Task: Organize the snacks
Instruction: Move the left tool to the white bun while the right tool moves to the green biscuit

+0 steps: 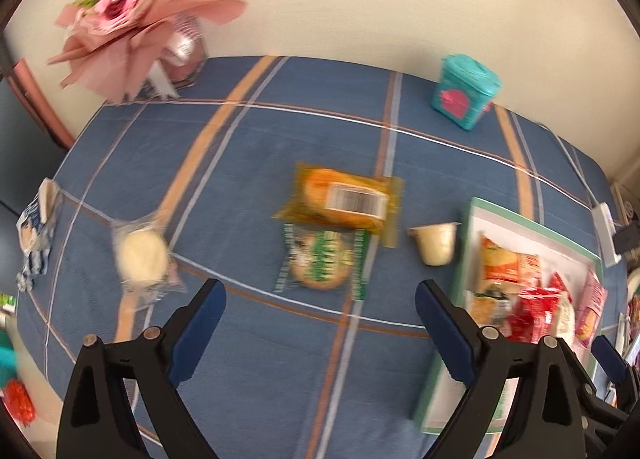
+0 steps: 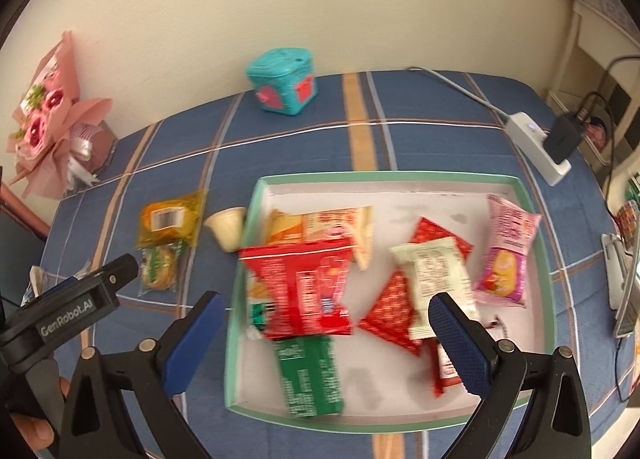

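Teal tin (image 2: 285, 86), bouquet (image 1: 132, 7), perhaps a charger (image 2: 560, 137) nearby.

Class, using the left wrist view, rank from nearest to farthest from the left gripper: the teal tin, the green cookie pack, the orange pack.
1. Green cookie pack, just ahead of the left gripper.
2. Orange pack, right behind it.
3. Teal tin, far right, near the wall.

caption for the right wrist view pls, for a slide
Open right gripper above a green-rimmed white tray of snack packets on a blue plaid tablecloth.
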Demonstrator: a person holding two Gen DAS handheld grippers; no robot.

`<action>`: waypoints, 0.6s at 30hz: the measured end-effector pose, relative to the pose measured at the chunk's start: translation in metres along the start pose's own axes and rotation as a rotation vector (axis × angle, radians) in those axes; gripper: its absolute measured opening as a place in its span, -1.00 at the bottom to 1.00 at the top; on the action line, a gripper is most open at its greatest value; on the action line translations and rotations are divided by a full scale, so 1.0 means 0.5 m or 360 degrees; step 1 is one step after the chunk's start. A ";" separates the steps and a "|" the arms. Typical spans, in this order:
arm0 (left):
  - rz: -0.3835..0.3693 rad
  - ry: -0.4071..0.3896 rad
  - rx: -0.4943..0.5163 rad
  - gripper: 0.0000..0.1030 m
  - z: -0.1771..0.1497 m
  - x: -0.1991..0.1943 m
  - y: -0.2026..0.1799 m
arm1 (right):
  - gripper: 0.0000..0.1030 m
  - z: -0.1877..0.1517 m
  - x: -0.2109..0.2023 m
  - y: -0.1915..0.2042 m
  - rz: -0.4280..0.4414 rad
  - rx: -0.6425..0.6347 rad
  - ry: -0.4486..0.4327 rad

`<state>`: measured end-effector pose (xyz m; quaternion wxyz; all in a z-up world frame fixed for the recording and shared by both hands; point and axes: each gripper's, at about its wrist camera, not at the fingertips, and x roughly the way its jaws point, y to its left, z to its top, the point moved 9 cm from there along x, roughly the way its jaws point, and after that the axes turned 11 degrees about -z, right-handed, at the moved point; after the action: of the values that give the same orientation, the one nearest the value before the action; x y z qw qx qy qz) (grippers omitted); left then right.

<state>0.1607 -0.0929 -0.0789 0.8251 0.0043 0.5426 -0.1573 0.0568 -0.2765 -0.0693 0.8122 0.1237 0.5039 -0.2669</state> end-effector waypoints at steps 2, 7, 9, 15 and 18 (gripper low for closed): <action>0.0025 0.0002 -0.0026 0.86 0.002 -0.002 0.026 | 1.00 -0.002 -0.003 0.027 0.0013 -0.0035 -0.0003; 0.0056 -0.0010 -0.0105 0.86 0.005 -0.014 0.094 | 1.00 -0.010 -0.009 0.084 0.0042 -0.0104 -0.0008; 0.0065 -0.0020 -0.0127 0.86 0.005 -0.021 0.114 | 1.00 -0.012 -0.012 0.108 0.0057 -0.0130 -0.0015; 0.0126 -0.0067 -0.0246 0.86 0.007 -0.050 0.201 | 1.00 -0.016 -0.027 0.187 0.0126 -0.0233 -0.0059; 0.0130 -0.0087 -0.0309 0.86 0.009 -0.057 0.237 | 1.00 -0.017 -0.033 0.224 0.0150 -0.0274 -0.0076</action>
<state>0.1854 0.0263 -0.0709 0.8418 -0.0577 0.5320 -0.0703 0.1073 -0.1749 -0.0664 0.8433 0.0706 0.4990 -0.1868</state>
